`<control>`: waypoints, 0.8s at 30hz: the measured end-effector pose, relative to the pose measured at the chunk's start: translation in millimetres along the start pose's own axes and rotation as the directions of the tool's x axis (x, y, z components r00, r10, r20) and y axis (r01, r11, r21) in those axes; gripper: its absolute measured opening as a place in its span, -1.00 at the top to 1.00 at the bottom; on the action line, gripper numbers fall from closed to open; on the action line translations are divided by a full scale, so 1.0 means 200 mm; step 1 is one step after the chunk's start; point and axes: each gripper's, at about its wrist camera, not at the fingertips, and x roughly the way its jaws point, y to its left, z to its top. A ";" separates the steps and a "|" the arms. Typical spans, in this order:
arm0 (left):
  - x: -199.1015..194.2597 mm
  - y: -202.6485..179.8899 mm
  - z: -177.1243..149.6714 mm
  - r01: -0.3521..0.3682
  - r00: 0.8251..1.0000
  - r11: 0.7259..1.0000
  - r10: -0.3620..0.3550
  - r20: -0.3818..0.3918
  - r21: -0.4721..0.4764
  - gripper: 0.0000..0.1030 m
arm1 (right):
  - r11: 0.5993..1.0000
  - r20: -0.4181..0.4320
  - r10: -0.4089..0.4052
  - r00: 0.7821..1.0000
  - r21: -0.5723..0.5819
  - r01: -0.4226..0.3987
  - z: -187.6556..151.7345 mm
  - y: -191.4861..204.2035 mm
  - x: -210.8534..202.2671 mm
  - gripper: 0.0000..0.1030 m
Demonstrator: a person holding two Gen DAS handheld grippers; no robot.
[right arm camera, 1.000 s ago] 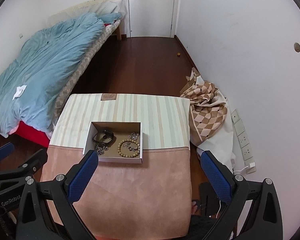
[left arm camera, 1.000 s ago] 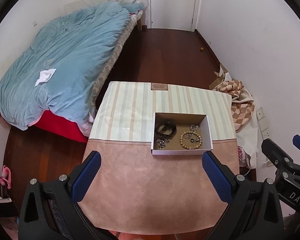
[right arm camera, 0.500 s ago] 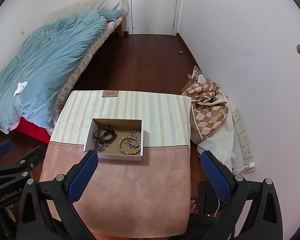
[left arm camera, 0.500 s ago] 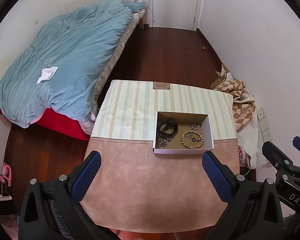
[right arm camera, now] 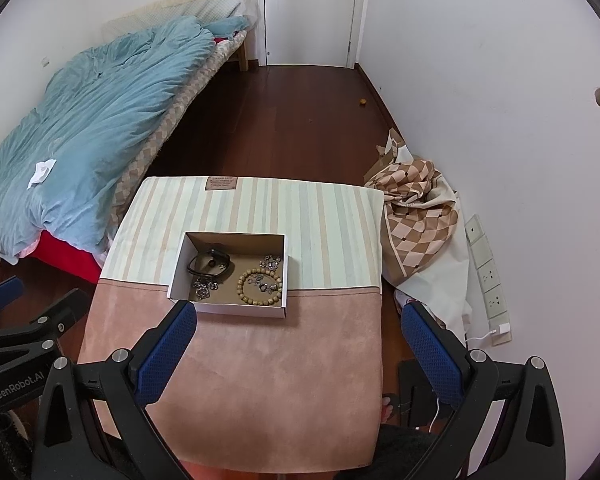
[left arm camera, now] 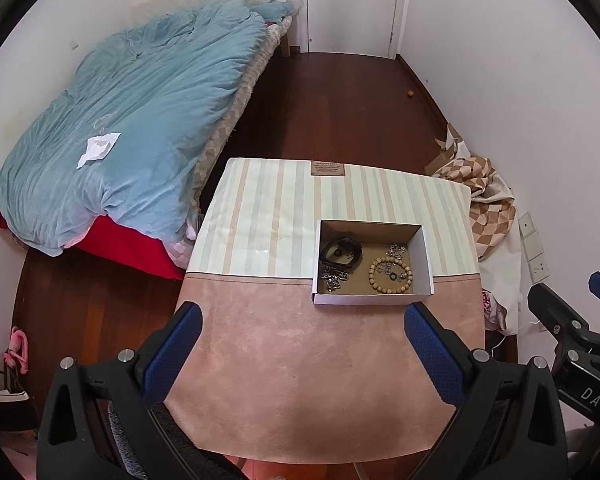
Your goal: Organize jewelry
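Open white box [left arm camera: 374, 299] — bead bracelet [left arm camera: 390, 275], chains inside.

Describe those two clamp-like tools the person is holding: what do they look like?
Both are alike. The left gripper and the right gripper each have a black plastic frame of triangular struts with silver screws, and two long fingers faced with dark blue textured pads. White lettering on the left one's side reads "GenRobot.AI"; the right one's shows "DAS", cut off by the picture's edge.

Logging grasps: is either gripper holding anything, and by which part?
Nothing. Left gripper and right gripper are both open above the table; jewelry sits in the box.
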 end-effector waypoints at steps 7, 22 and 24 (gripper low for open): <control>0.01 0.00 -0.01 -0.007 1.000 1.000 0.007 -0.004 0.002 -1.00 | 1.000 -0.002 0.001 1.000 -0.003 -0.001 0.00 0.01 0.00 -1.00; 0.01 0.02 -0.02 -0.010 1.000 1.000 0.010 -0.001 0.007 -1.00 | 1.000 -0.011 0.000 1.000 -0.002 0.000 -0.02 0.00 0.02 -1.00; 0.01 0.01 -0.02 -0.010 1.000 1.000 0.011 -0.002 0.005 -1.00 | 1.000 -0.010 -0.001 1.000 -0.001 0.001 -0.02 0.00 0.02 -1.00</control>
